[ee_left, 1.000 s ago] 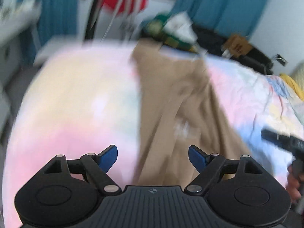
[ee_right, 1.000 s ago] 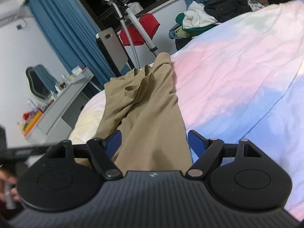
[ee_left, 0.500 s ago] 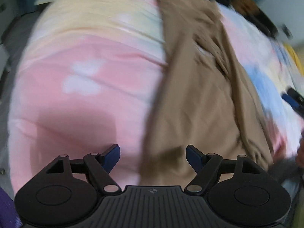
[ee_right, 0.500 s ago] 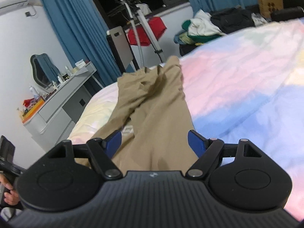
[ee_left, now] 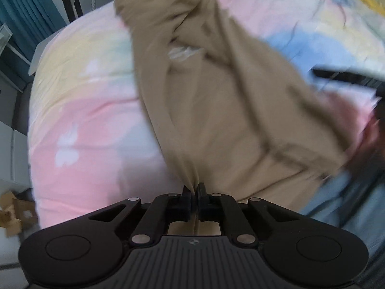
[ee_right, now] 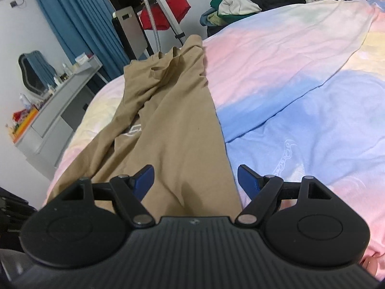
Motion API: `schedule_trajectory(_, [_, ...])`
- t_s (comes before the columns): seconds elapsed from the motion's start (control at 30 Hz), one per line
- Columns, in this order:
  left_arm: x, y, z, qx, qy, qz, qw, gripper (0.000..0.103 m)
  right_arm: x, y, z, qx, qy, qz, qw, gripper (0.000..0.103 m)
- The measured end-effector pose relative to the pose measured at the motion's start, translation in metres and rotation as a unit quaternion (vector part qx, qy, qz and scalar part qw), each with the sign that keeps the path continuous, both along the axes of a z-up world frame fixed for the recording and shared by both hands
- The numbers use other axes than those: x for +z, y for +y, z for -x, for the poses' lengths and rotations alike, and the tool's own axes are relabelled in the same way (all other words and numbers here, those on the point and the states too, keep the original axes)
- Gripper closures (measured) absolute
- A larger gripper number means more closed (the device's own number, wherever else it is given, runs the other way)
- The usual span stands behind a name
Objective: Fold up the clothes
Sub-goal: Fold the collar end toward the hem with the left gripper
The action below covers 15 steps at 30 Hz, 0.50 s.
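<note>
A tan garment (ee_left: 216, 110) with a small white print lies lengthwise on a pastel bedsheet (ee_left: 91, 110). My left gripper (ee_left: 194, 191) is shut on the garment's near edge, and the cloth bunches between its fingers. In the right wrist view the same tan garment (ee_right: 173, 130) stretches away from me. My right gripper (ee_right: 195, 178) is open just above the garment's near end, holding nothing. The right gripper also shows blurred at the right edge of the left wrist view (ee_left: 349, 77).
The bed (ee_right: 288, 55) fills most of both views. A grey dresser (ee_right: 60, 110) with small items stands at the left. A garment steamer stand (ee_right: 154, 14) and a red cloth (ee_right: 173, 9) stand beyond the bed. A clothes pile (ee_right: 240, 4) lies at the back.
My left gripper has moved down to the garment's near edge and shut on it. My right gripper has stayed open and shifted slightly over the garment's end.
</note>
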State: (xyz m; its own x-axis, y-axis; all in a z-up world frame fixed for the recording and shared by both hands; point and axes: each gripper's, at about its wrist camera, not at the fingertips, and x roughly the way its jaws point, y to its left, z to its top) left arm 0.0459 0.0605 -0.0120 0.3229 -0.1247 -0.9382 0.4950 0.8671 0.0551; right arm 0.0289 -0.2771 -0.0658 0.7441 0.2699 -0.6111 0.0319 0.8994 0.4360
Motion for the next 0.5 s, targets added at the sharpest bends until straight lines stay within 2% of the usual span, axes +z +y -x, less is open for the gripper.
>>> schedule_trajectory(0.1, [0.026, -0.036, 0.01, -0.003, -0.014, 0.016, 0.9998, 0.099, 0.001, -0.001, -0.001, -0.001, -0.004, -0.002, 1.0, 0.024])
schedule_trajectory(0.2, [0.03, -0.075, 0.018, -0.009, -0.022, 0.031, 0.9993, 0.098, 0.002, -0.001, -0.001, -0.002, -0.004, -0.003, 1.0, 0.024])
schedule_trajectory(0.27, [0.017, -0.096, 0.021, -0.018, -0.021, 0.029, 0.9992, 0.098, 0.001, -0.004, 0.0, -0.005, -0.003, -0.01, 1.0, 0.024])
schedule_trajectory(0.37, [-0.019, -0.111, 0.021, -0.026, 0.007, 0.028, 0.9992, 0.097, 0.0, -0.009, 0.0, -0.01, 0.0, -0.019, 1.0, 0.024])
schedule_trajectory(0.5, [-0.048, -0.106, 0.028, -0.036, 0.026, 0.038, 0.9983, 0.085, 0.0, -0.012, 0.001, -0.012, 0.001, -0.029, 0.999, 0.024])
